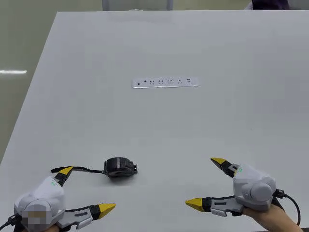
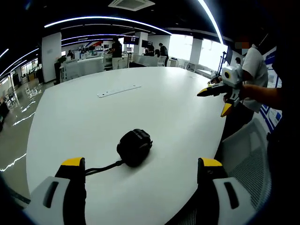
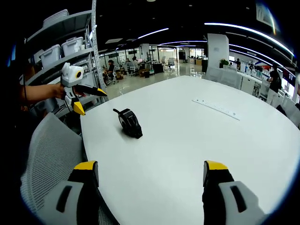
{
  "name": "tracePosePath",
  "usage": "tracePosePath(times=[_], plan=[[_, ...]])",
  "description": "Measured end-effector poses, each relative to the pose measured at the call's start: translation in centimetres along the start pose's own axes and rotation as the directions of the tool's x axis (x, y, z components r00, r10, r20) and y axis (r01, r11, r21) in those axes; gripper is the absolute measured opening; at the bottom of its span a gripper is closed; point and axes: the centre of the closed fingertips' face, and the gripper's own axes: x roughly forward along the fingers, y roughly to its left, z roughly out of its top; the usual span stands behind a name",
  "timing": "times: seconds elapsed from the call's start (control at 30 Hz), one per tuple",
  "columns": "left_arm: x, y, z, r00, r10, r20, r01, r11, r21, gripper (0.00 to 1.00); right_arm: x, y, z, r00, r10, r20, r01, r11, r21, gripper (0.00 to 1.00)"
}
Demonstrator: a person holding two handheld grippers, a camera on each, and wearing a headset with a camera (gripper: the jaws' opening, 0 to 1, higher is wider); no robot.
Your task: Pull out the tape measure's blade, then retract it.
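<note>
A small black tape measure lies on the white table near the front edge, its blade in the case and a black strap trailing left. My left gripper is open just left of and in front of it, the upper fingertip close to the strap end. In the left gripper view the tape measure sits a little ahead, between the open jaws. My right gripper is open and empty, well to the right. The right gripper view shows the tape measure farther off, beyond the open gripper.
A white power strip lies flat mid-table, beyond the tape measure. A grey mesh chair stands at the table's near edge. Shelves with bins rise behind it. People stand far off in the office.
</note>
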Motion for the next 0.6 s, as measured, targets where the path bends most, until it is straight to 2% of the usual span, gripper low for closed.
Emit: tracePosePath(times=[0.13, 0.2, 0.33, 0.6], plan=[[-0.05, -0.06, -0.03, 1.0000, -0.005, 0.005, 0.005, 1.000, -0.003, 0.99, -0.25, -0.09, 0.29, 0.9998, -0.004, 0.020, 0.003, 1.000, 0.002, 0.94], [-0.06, 0.02, 0.17, 0.9997, -0.002, 0.023, 0.002, 1.000, -0.002, 0.99, -0.33, -0.01, 0.53, 0.9995, -0.002, 0.032, 0.002, 1.000, -0.001, 0.94], [0.07, 0.09, 0.00, 0.9997, -0.002, 0.026, 0.002, 1.000, -0.004, 0.99, -0.31, 0.16, 0.45, 0.9994, 0.004, 0.034, -0.004, 1.000, -0.001, 0.94], [0.19, 0.10, -0.42, 1.0000, -0.002, 0.006, 0.002, 1.000, 0.007, 0.99, -0.33, 0.29, 0.48, 0.9993, 0.006, 0.037, -0.006, 1.000, -0.002, 0.94]])
